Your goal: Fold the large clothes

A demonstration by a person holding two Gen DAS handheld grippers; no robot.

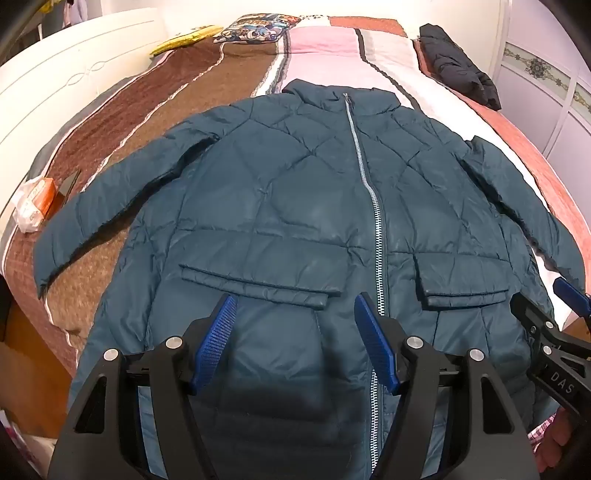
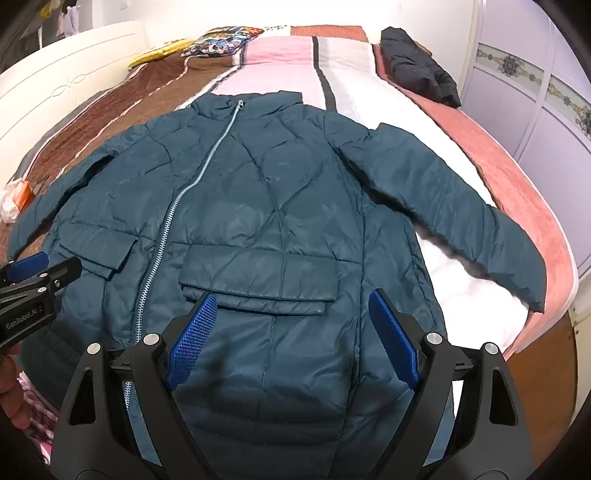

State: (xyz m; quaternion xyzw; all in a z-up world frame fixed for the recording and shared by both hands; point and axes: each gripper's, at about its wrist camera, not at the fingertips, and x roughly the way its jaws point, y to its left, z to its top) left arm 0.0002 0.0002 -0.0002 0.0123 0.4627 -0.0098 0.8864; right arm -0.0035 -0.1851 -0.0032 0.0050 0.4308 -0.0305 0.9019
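A teal quilted jacket [image 1: 280, 192] lies flat on the bed, front up, zipped, with both sleeves spread out to the sides. My left gripper [image 1: 294, 299] hovers open over its lower front, just below the left pocket flap [image 1: 255, 282] and beside the zipper [image 1: 376, 236]. In the right wrist view the jacket [image 2: 258, 206] fills the middle, and my right gripper [image 2: 292, 295] stands wide open over the other pocket flap [image 2: 258, 295]. Nothing sits between either pair of pads. Each gripper shows at the edge of the other's view, by the hem.
The striped bedspread [image 1: 325, 55] carries a folded black garment [image 1: 458, 70] at the far right, a patterned pillow [image 1: 255, 27] and a yellow item [image 1: 184, 40] at the far end. An orange packet in a bag [image 1: 33, 203] lies at the left edge. A white headboard [image 1: 74, 74] stands left.
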